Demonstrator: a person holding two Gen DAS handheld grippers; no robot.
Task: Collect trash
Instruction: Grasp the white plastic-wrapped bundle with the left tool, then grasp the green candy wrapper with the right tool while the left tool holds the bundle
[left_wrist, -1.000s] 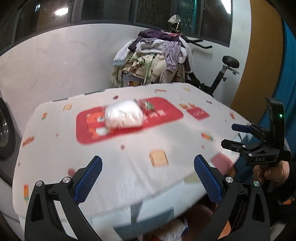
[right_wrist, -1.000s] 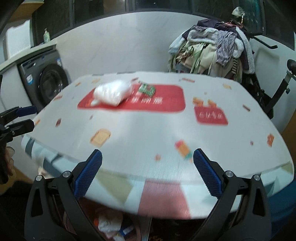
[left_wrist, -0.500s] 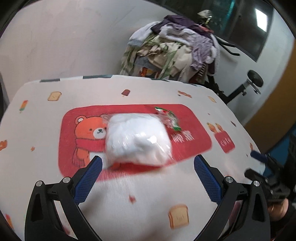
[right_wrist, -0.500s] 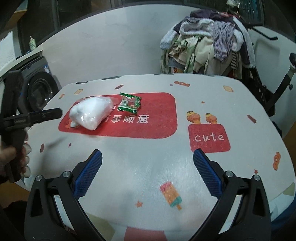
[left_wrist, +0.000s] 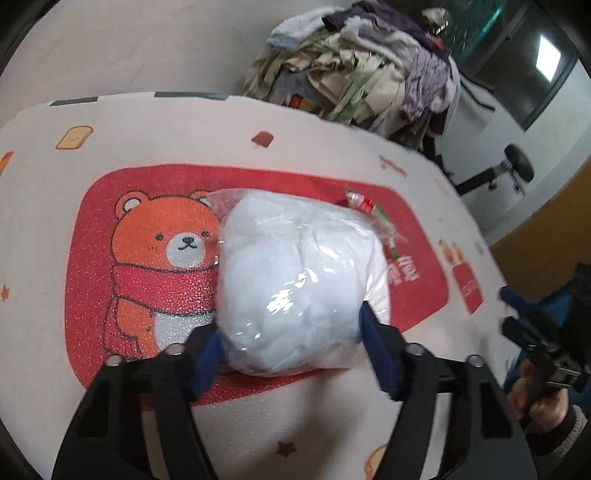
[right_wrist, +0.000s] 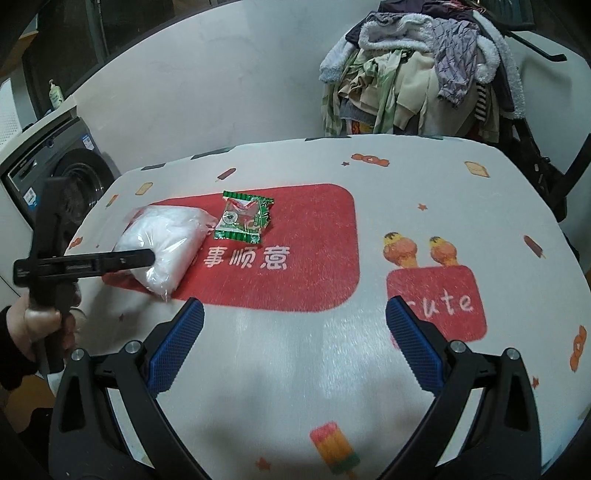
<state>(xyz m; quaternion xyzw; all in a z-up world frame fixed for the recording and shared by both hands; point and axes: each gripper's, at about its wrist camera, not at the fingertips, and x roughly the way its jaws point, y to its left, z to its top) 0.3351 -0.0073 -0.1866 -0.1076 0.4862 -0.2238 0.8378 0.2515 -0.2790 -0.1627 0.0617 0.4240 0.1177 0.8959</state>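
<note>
The left gripper (left_wrist: 290, 334) had just been closing, and its blue pads (left_wrist: 373, 345) pressed both sides of the white bag (left_wrist: 295, 280), pinching it low so it could be lifted. The bag lay on the red mat (left_wrist: 155, 288) on the table (right_wrist: 369, 369), just beside a green wrapper (right_wrist: 245, 218), the other piece of trash. The right gripper (right_wrist: 293, 341) hung wide open over bare tabletop, probably waiting for the wrapper.

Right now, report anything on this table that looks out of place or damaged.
Nothing looks damaged or spilled. Two stray items lie on the tablecloth's red panel: a clear bag of white stuffing and a green snack wrapper.
</note>
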